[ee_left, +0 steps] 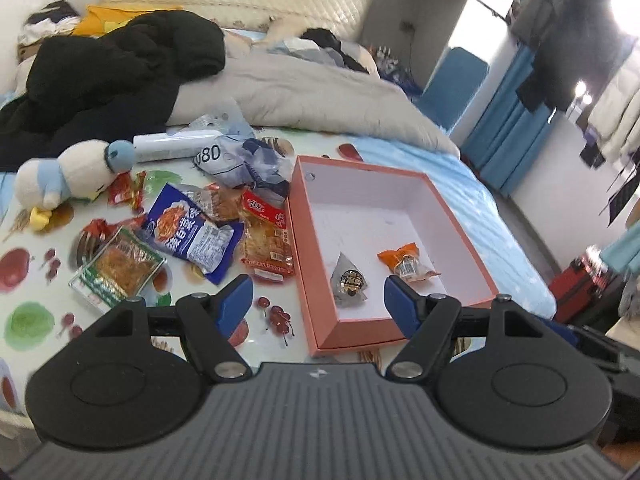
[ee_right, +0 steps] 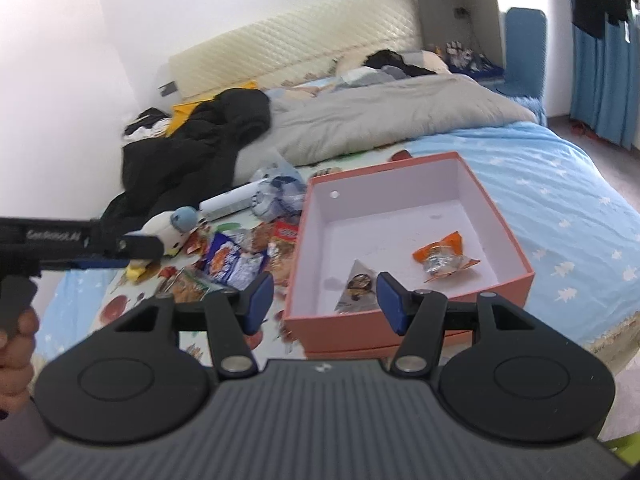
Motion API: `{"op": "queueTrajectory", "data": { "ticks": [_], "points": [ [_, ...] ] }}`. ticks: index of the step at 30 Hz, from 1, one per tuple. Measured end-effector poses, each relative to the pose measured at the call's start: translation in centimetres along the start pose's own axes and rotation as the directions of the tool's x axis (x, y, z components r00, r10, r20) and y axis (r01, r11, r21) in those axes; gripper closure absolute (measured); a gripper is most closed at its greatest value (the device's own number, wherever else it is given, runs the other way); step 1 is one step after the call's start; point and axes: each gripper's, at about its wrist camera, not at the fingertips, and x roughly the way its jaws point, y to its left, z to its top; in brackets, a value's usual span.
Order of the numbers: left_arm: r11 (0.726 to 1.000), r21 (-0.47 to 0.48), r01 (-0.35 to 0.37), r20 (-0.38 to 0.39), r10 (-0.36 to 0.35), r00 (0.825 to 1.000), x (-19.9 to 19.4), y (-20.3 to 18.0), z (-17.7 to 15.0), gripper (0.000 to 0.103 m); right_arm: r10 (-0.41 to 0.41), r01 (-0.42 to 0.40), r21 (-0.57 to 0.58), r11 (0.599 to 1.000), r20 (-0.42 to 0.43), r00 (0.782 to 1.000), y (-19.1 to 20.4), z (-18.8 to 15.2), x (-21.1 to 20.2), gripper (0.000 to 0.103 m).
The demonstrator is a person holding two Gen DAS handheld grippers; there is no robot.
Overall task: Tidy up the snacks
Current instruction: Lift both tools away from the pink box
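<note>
An orange box [ee_left: 308,248] [ee_right: 496,200] with a white inside lies open on the bed. Two snacks lie in it: a grey triangular packet [ee_left: 349,280] [ee_right: 356,284] and an orange-ended packet [ee_left: 406,261] [ee_right: 442,256]. Left of the box is a loose heap of snack packets, among them a blue one [ee_left: 188,228] [ee_right: 232,262], a green-edged one [ee_left: 120,266] and an orange one [ee_left: 266,236]. My left gripper [ee_left: 318,306] hangs open above the box's near left corner, holding nothing. My right gripper [ee_right: 325,300] is open and bare over the box's front wall.
A plush toy [ee_left: 68,172] [ee_right: 168,230], a white cylinder [ee_left: 176,144] and a crumpled plastic bag [ee_left: 248,160] lie behind the snacks. A black jacket [ee_left: 100,72] and grey duvet [ee_left: 312,92] cover the far bed. A hand [ee_right: 16,344] holding the other gripper shows at left.
</note>
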Motion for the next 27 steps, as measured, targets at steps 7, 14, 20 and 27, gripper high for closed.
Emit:
{"op": "queueTrajectory", "data": {
  "ticks": [7,14,20,27],
  "points": [
    [0.993,-0.094,-0.070,0.076,0.077,0.994,-1.7,3.6,-5.5,0.027,0.063,-0.064,-0.062,0.996,-0.015,0.998,3.2,-3.5,-0.4,0.044],
    [0.984,-0.120,-0.133,0.075,0.143,0.987,-3.8,6.4,-10.2,0.027,0.117,-0.120,-0.120,0.985,-0.033,0.993,6.7,-6.2,-0.3,0.044],
    [0.976,-0.147,-0.159,0.041,0.166,0.985,-4.9,7.8,-13.1,0.026,0.132,-0.138,-0.129,0.982,-0.050,0.990,8.6,-8.4,-0.2,0.044],
    [0.973,-0.158,-0.170,0.033,0.177,0.984,-4.5,8.6,-13.6,0.026,0.128,-0.137,-0.191,0.972,-0.059,0.990,10.1,-9.6,0.1,0.044]
  ]
}}
